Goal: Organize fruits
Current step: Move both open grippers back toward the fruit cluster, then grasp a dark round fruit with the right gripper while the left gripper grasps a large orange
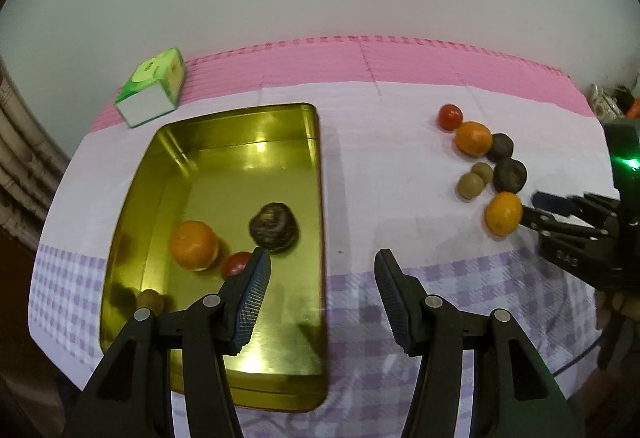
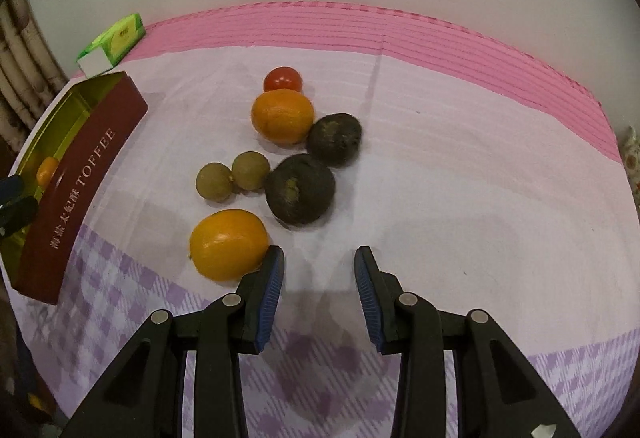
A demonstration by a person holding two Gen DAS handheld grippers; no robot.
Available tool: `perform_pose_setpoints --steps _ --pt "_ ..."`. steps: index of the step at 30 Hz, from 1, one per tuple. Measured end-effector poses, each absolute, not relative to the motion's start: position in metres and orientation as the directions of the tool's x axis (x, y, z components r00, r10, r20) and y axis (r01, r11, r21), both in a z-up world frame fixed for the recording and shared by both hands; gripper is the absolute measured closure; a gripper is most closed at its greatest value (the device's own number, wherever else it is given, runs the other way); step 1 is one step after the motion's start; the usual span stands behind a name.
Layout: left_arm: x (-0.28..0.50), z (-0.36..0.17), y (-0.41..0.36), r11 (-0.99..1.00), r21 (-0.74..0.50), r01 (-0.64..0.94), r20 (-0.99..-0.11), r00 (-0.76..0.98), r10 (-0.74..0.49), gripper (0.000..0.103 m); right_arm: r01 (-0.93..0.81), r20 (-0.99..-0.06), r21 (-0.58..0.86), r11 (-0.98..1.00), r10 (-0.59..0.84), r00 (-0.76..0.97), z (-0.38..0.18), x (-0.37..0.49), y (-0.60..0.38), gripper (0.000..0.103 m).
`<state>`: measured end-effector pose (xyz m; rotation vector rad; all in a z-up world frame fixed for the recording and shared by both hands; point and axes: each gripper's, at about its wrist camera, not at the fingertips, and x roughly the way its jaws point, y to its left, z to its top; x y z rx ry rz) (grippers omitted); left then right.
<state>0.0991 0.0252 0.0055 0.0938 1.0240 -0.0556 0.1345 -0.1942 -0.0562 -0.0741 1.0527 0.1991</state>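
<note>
Fruits lie in two lots on the cloth-covered desk [image 2: 440, 158]: a loose cluster out on the open cloth, and a few already inside the gold tin tray [image 1: 316, 198] to its left. The cluster runs from a red tomato [image 2: 282, 79] at the far end, through an orange [image 2: 282, 115], two dark fruits [image 2: 334, 139], two small tan fruits [image 2: 214, 181], to a near orange [image 2: 228, 244]. The right claw [image 2: 319, 274] hangs just near of that orange, jaws narrowly apart and holding nothing, its left pad close beside the orange's skin. Right of the cluster the cloth is bare out to the pink far border. The left claw [image 1: 322, 280] stands over the tray's right rim, jaws moderately apart and empty. Inside the tray sit an orange [image 1: 193, 244], a dark fruit [image 1: 274, 227], a tomato [image 1: 236, 264] and a small tan one [image 1: 150, 300], with the far half of the tray floor bare. A green box [image 1: 154, 86] sits beyond the tray's far left corner.
</note>
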Motion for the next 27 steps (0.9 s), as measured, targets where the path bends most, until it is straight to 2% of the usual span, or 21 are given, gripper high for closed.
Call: perform_pose_setpoints --steps 10,27 --pt "0.103 -0.005 -0.009 0.99 0.091 0.104 -0.857 0.515 0.024 0.048 -0.233 -0.855 0.019 0.972 0.136 0.501 -0.056 0.151 -0.183 0.07" --pt "0.112 -0.021 -0.075 0.985 -0.04 0.167 -0.866 0.486 -0.118 0.048 -0.164 -0.859 0.032 0.986 0.111 0.5 -0.055 0.125 -0.235 0.072"
